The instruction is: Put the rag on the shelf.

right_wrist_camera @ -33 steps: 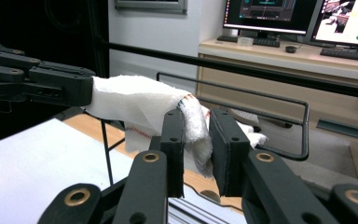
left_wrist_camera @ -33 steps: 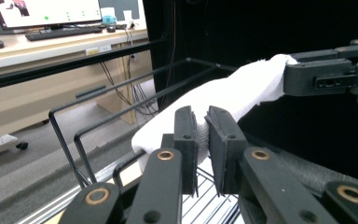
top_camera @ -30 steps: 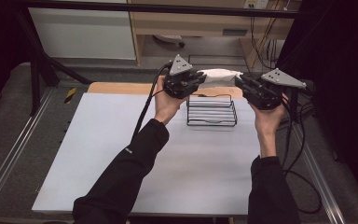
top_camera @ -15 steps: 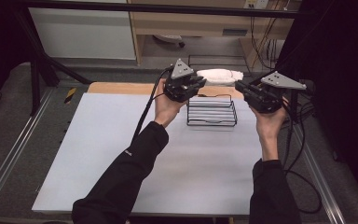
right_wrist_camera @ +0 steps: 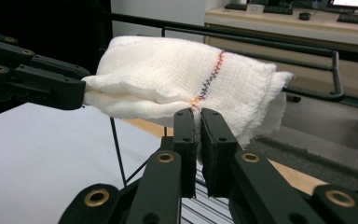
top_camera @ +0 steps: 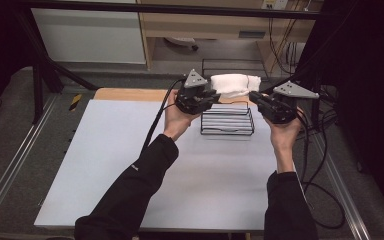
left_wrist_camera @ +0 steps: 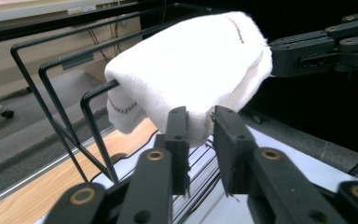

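A: Status on the white cloth (top_camera: 235, 84)?

B: Folded, held in the air between both tongs, above the far edge of the black wire rack (top_camera: 227, 120). Rack stands on the worktop (top_camera: 130, 165), towards its far side. Cloth is not on the rack's top bars yet, as far as the gripper views show: it hangs just beside the bars, no clear contact.

A: Tongs?

B: Left tongs (left_wrist_camera: 200, 135) nearly closed, pinching the cloth's lower edge; a narrow gap shows lower down between the jaws. Right tongs (right_wrist_camera: 198, 116) pressed together on the cloth's near edge, close to the coloured stitch line.

A: Done versus left?

B: Judging by this: pickup and lift done. Left: bring it over the bars, lower it, let go with both. Roughly halfway.

A: Hand pose?

B: High view: both forearms reach forward from the near edge. Left hand (top_camera: 177, 117) and right hand (top_camera: 282, 135) are raised at about the same height, either side of the rack, tongs pointing inward at the cloth ends.
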